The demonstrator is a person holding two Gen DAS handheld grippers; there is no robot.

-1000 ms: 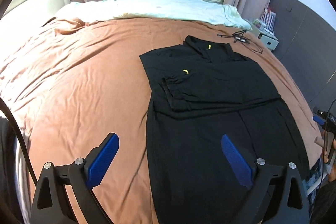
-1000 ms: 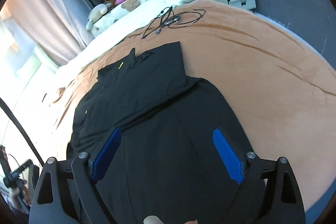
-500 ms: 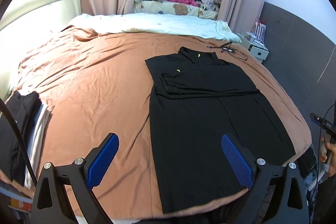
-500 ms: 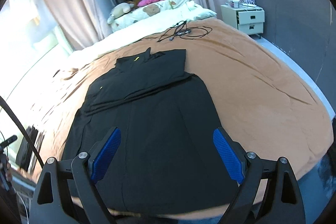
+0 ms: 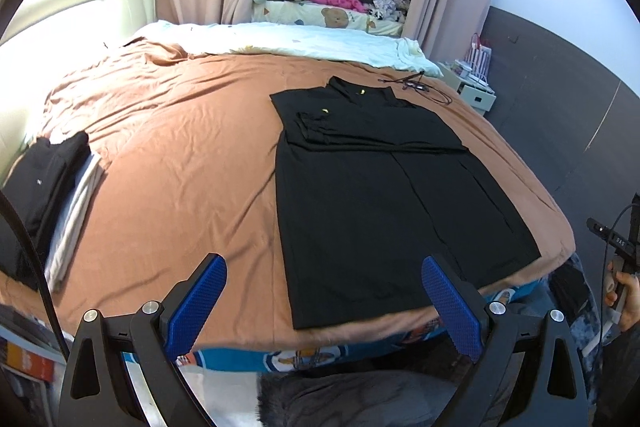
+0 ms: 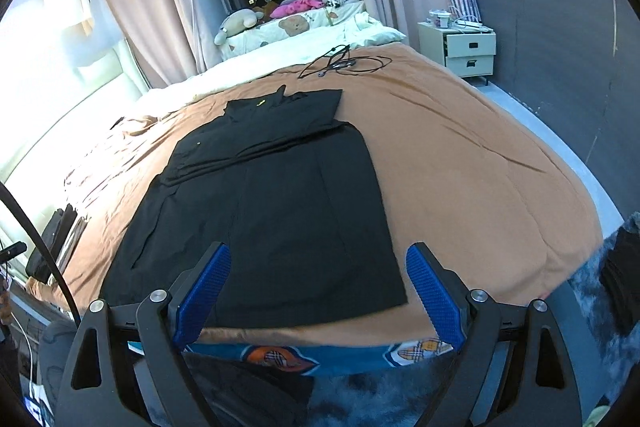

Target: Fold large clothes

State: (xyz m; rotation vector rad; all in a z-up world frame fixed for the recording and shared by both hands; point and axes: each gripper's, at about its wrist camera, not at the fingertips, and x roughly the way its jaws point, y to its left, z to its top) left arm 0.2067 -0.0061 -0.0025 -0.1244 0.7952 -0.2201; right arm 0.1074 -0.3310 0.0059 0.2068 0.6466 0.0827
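Left wrist view: left claw (image 5: 324, 303) released, empty; black garment (image 5: 384, 195) flat on the bed (image 5: 168, 163) just ahead, toward its right finger. Right claw (image 6: 318, 293) also released, garment straight ahead

Both grippers are just hanging in the air right now, nothing in either one. The left gripper (image 5: 324, 303) has its blue-padded fingers (image 5: 196, 303) spread wide apart and is tilted downward. Same deal with the right gripper (image 6: 320, 293): blue fingers (image 6: 436, 297) wide apart, angled down, pads touching nothing. In the left wrist view you can catch the person's right hand (image 5: 624, 297) at the far right edge, wrapped around the handle of its gripper.
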